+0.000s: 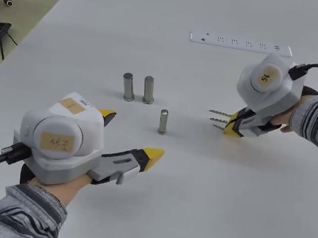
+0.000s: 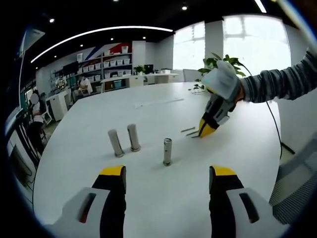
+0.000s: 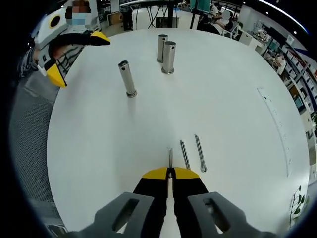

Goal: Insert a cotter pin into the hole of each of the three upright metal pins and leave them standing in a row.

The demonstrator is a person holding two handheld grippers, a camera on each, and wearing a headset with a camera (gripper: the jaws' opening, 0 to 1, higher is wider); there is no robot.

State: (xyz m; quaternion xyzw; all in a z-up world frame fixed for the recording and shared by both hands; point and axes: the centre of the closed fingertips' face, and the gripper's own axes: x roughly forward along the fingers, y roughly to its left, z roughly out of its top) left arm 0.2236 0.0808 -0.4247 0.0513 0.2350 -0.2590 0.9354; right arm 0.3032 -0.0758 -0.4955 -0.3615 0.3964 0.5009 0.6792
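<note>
Desk (image 1: 207,201): white and wide; a power strip (image 1: 241,43) lies flat at its far side.
Left claw (image 1: 130,134): at the left, held over the desk. The jaws are wide apart with nothing between them, and the yellow tips point toward the metal pins.
Metal pins (image 1: 149,90): three, all upright on the desk. Two stand just beside each other at the back; the third (image 1: 162,121) stands apart, nearer and more to the right.
Cotter pins (image 1: 221,113): three, side by side, right of the metal pins. Two lie on the desk.
Right claw (image 1: 230,129): at the right, low over the desk. The jaws are pressed together on the end of one cotter pin (image 3: 170,156), which sticks out forward from the tips.
</note>
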